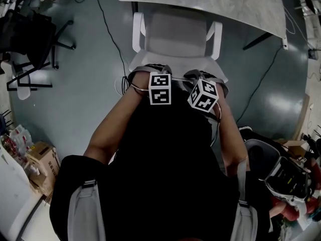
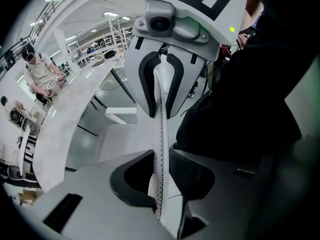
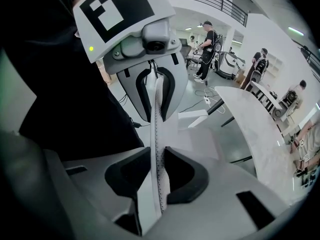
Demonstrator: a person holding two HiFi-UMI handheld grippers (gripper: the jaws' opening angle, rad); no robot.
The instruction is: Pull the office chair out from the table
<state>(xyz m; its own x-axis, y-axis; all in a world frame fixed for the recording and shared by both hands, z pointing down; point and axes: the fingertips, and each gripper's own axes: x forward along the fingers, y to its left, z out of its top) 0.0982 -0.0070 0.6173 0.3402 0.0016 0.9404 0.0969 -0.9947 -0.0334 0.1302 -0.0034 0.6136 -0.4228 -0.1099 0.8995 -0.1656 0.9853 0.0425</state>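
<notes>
A white office chair [image 1: 173, 39] with two white armrests stands in front of me, its seat reaching up to the edge of the marble-top table [image 1: 215, 4]. My left gripper [image 1: 150, 75] and right gripper [image 1: 204, 80] sit side by side on the top edge of its backrest, under their marker cubes. In the left gripper view the thin perforated white backrest edge [image 2: 160, 134] runs between the dark pads of the left gripper [image 2: 161, 179], which is shut on it. The right gripper [image 3: 157, 176] is shut the same way on that backrest edge [image 3: 156, 129].
A black chair [image 1: 30, 34] stands at the left, and a cable [image 1: 108, 29] trails over the grey floor beside the white chair. Cardboard boxes [image 1: 42, 159] lie at lower left, a bag [image 1: 286, 174] at lower right. People [image 3: 207, 49] stand far off in the room.
</notes>
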